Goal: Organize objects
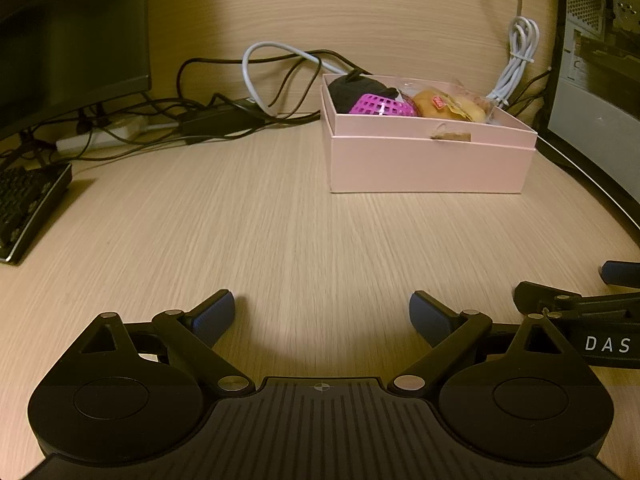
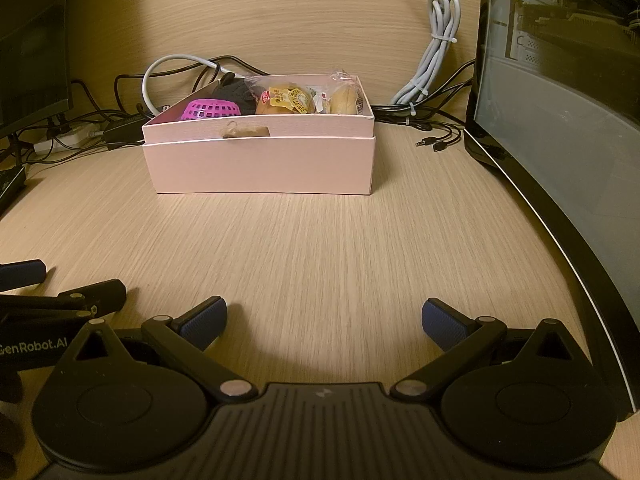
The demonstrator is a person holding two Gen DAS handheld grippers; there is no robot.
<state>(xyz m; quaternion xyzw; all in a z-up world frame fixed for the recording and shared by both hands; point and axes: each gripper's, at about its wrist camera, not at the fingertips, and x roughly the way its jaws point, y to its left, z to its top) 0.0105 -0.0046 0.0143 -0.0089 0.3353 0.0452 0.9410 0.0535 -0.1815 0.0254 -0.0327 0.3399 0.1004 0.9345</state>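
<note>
A pink cardboard box (image 1: 428, 164) (image 2: 260, 164) stands on the wooden desk, far ahead of both grippers. Inside it lie a magenta mesh basket (image 1: 380, 106) (image 2: 210, 110), a black cloth item (image 1: 356, 90) (image 2: 236, 90), and wrapped buns (image 1: 444, 106) (image 2: 286, 102). My left gripper (image 1: 322, 314) is open and empty, low over the desk. My right gripper (image 2: 324, 318) is open and empty, beside the left one. Each gripper shows at the edge of the other's view.
A monitor (image 1: 72, 32) and keyboard (image 1: 24, 208) are at the left. Black and white cables (image 1: 248, 92) and a power strip (image 1: 100, 136) lie behind the box. A computer case (image 2: 568, 120) stands at the right. A tied white cable (image 2: 436, 52) hangs beside it.
</note>
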